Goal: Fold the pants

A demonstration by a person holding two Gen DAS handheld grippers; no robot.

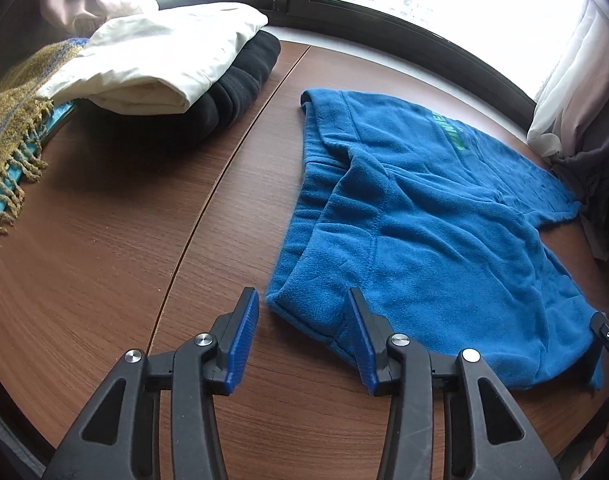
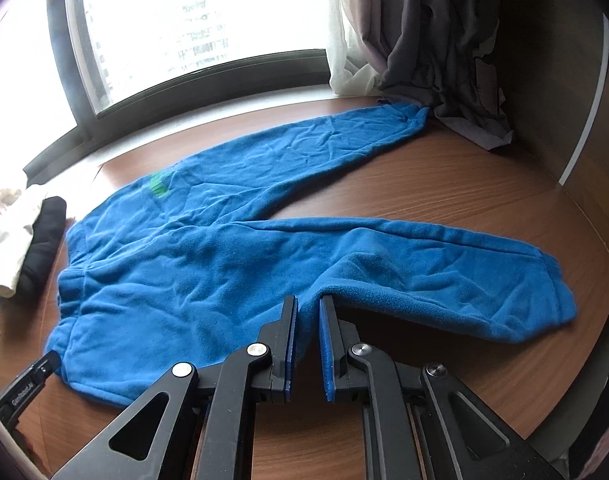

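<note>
Blue fleece pants (image 2: 208, 256) lie spread flat on the wooden table (image 2: 444, 184), legs apart in a V toward the right, with a green print near the waist. In the left wrist view the pants (image 1: 424, 220) show their waistband end. My left gripper (image 1: 304, 312) is open, its jaws straddling the near waistband corner just above the table. My right gripper (image 2: 307, 316) has its blue pads nearly together with the near edge of the pants between them, at the crotch side of the near leg.
A stack of folded clothes, white (image 1: 156, 56) over black (image 1: 240, 80), sits at the table's far left beside a fringed yellow scarf (image 1: 12, 128). A window runs along the back; curtains (image 2: 444, 40) hang at the far right corner.
</note>
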